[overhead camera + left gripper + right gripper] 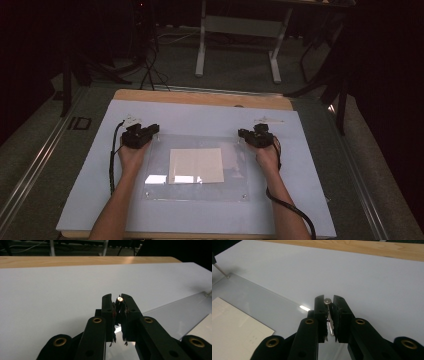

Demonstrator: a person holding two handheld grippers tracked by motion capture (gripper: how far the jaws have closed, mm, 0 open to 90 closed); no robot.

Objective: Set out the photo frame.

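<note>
Each gripper is clamped on a small silver screw standing upright at a far corner of the clear acrylic sheet [195, 192]: left gripper [148, 133] at ten o'clock, right gripper [246, 134] at two o'clock of the cream paper [196, 165].

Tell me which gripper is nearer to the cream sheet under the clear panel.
Roughly level. The left gripper sits at the clear panel's far-left corner, the right gripper at its far-right corner; the cream sheet lies midway between.

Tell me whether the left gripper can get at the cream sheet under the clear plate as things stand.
Probably not: the left gripper is shut on a screw at the clear plate's far corner, and that plate covers the cream sheet.
</note>
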